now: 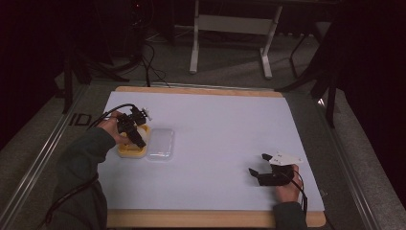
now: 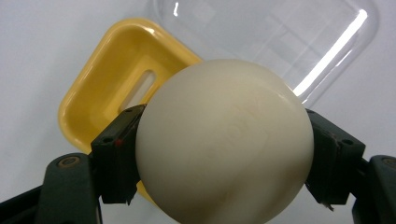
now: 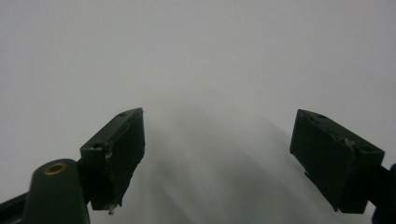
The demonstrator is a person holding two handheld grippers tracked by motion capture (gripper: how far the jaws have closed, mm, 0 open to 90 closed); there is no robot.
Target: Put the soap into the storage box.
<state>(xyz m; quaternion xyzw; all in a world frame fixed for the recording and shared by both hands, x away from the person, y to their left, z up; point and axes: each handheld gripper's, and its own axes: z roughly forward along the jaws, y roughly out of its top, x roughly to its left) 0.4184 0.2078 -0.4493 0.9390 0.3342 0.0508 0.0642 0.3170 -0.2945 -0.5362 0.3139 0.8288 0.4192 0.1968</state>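
Observation:
A cream oval bar of soap (image 2: 224, 140) sits between the jaws of my left gripper (image 2: 224, 158), which is shut on it from both sides. Just below it lies a yellow soap dish (image 2: 116, 79) with a slot in its bottom. In the high view the left gripper (image 1: 136, 132) hovers over that dish (image 1: 130, 151) at the left of the white mat. A clear plastic lid (image 1: 160, 143) lies right beside the dish, also seen in the left gripper view as the lid (image 2: 289, 42). My right gripper (image 1: 259, 164) rests open near the mat's front right, its jaws (image 3: 219, 158) apart over bare mat.
A white mat (image 1: 215, 139) covers a wooden board (image 1: 201, 218) on the table. A metal table frame (image 1: 230, 28) stands on the floor beyond the far edge. Cables trail from both grippers.

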